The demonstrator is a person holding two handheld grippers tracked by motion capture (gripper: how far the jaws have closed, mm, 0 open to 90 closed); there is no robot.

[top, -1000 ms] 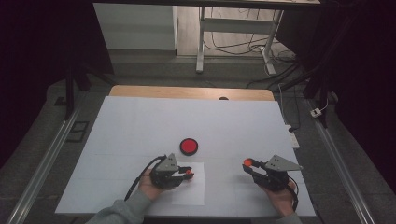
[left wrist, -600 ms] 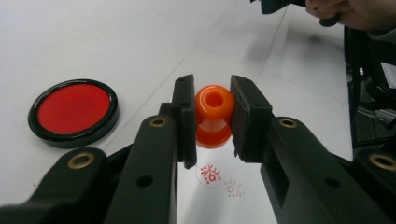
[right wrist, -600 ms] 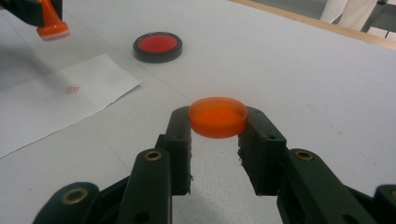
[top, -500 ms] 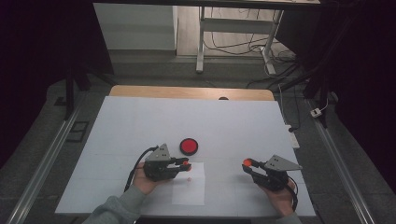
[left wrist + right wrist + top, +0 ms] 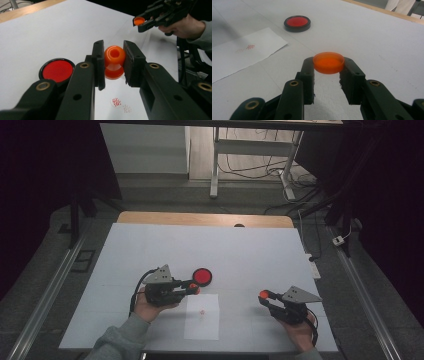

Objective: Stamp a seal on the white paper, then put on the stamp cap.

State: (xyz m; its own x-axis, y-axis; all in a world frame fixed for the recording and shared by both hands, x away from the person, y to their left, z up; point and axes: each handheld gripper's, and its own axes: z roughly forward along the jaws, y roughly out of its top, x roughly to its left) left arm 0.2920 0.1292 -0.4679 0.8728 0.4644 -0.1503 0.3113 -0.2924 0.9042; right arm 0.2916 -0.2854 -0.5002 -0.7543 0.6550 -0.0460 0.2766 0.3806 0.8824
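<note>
My left gripper [image 5: 113,63] is shut on an orange stamp [image 5: 114,61], held above the white sheet of paper [image 5: 202,317], which bears red stamp marks [image 5: 116,102]. In the high view the left gripper [image 5: 192,288] hangs just left of the paper's top edge. Close beside it sits the red ink pad [image 5: 202,276] in its black round case, also seen as the ink pad [image 5: 57,70]. My right gripper [image 5: 328,65] is shut on an orange round cap [image 5: 328,62], held level over the table at the front right [image 5: 264,295].
The white table top [image 5: 225,245] has a wooden strip [image 5: 200,218] along its far edge. Metal rails run along both sides. A desk frame with cables [image 5: 260,165] stands on the floor beyond.
My left gripper has lifted off the paper with the stamp and moved left, toward the ink pad. The right gripper has kept still.
</note>
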